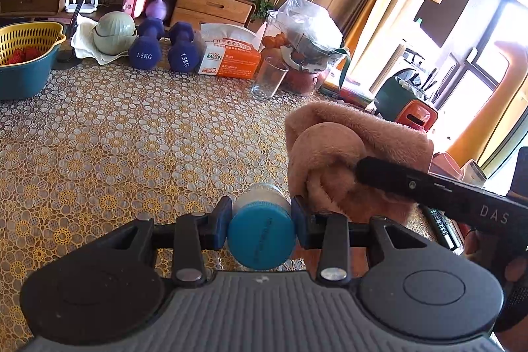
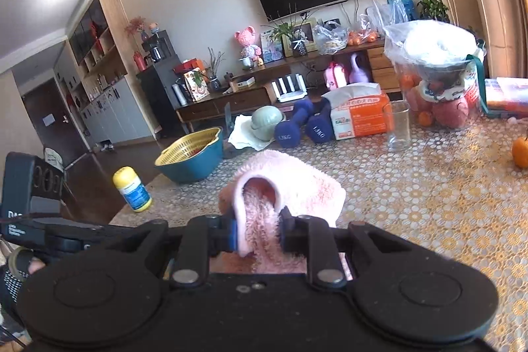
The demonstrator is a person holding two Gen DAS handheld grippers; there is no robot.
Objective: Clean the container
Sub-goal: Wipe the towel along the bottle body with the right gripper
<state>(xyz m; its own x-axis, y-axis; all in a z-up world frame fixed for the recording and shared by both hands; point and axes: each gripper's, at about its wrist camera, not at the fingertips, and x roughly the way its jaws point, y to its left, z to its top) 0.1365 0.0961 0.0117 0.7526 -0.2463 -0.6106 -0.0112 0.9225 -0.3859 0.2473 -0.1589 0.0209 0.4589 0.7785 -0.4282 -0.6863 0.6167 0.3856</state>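
A drinking glass (image 1: 269, 77), two dumbbells (image 1: 161, 47) and a tissue box (image 1: 229, 55) stand across the floral tabletop (image 1: 132, 134). The left tool (image 1: 260, 221) grips a blue-capped bottle (image 1: 260, 233); beside it, the right tool (image 2: 257, 231) clamps a pink cloth (image 2: 290, 187).

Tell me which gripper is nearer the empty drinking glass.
Right, likely. The right gripper, shut on the pink cloth, sits nearer the drinking glass; the left gripper, clamping the blue-capped bottle, sits further back.
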